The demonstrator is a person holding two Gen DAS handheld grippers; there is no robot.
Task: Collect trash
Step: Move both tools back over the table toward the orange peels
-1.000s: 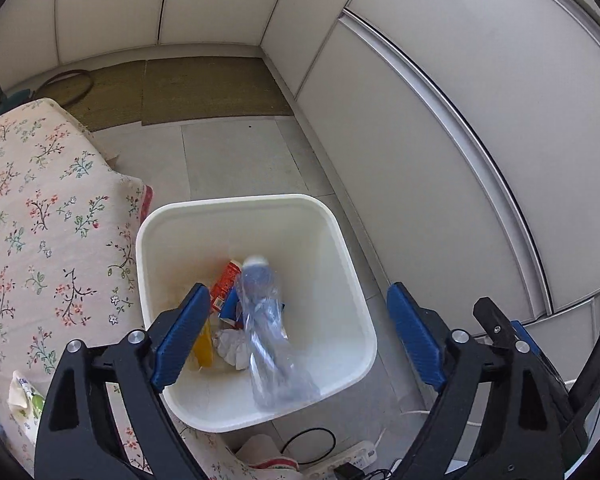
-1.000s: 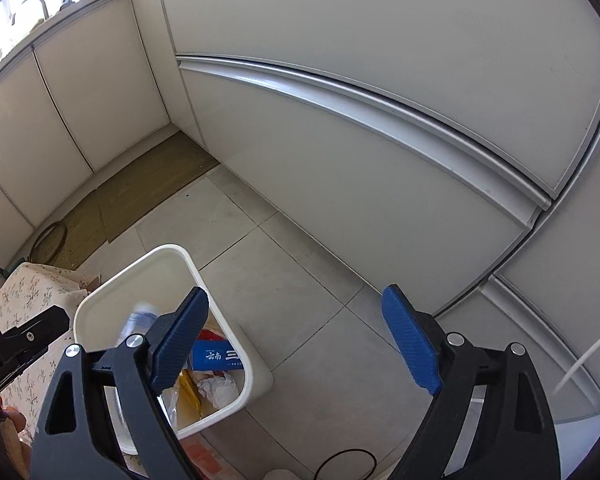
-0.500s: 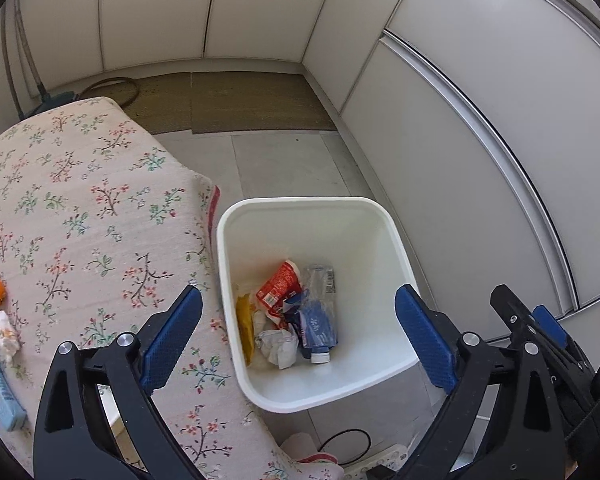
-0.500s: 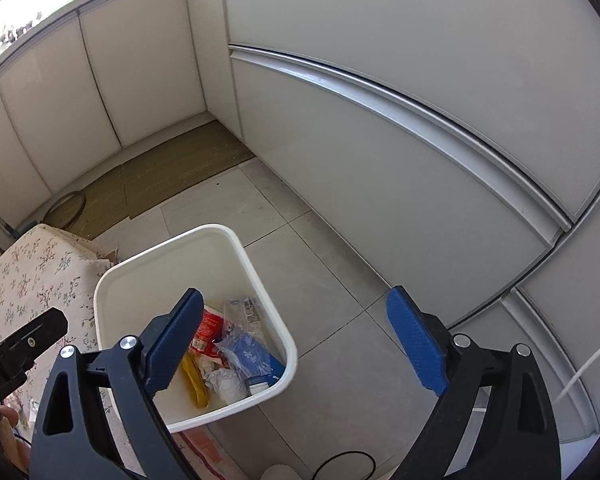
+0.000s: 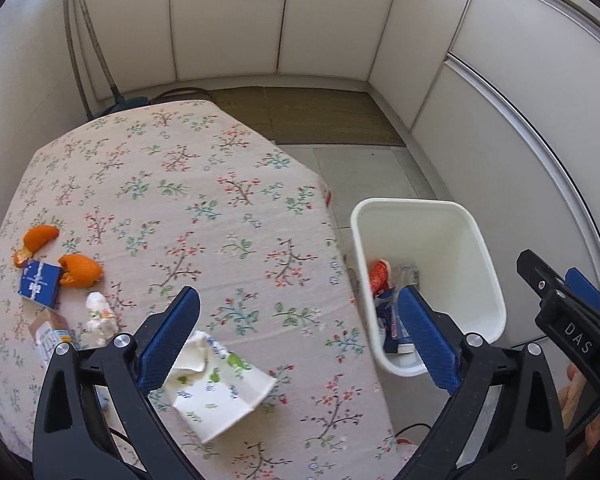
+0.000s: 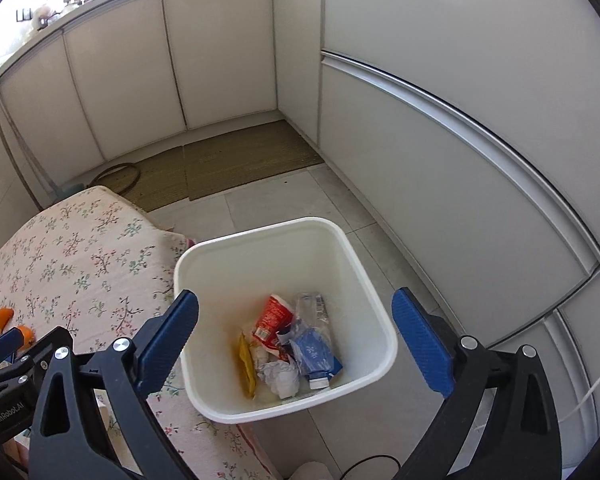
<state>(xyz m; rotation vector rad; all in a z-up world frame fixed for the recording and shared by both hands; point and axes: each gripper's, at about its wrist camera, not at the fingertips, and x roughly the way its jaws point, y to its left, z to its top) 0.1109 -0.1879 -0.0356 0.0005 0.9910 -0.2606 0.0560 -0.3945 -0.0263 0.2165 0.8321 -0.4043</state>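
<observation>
Since a second ago my left gripper (image 5: 300, 336) has swung away from the white bin (image 5: 480, 240) and now looks down over the floral tablecloth (image 5: 204, 208); the right gripper (image 6: 296, 340) has drifted until the bin (image 6: 260, 256) sits squarely between its fingers. Both sets of tongs are spread wide and hold nothing.

On my left view, a crumpled white paper carton (image 5: 220, 384) with green print lies on the cloth just under the left blue pad. Farther left I see two pieces of orange peel (image 5: 80, 270), a small blue box (image 5: 40, 283) touching one of them, a crumpled white scrap (image 5: 99, 316), and a further packet (image 5: 50, 332) near the cloth's edge.

The bin stands on the tiled floor beside the table. Inside it lie a red wrapper (image 6: 272, 316), a clear plastic bottle (image 6: 314, 308), a blue package (image 6: 316, 352), a yellow wrapper (image 6: 246, 364) and wadded white paper (image 6: 280, 374).
</observation>
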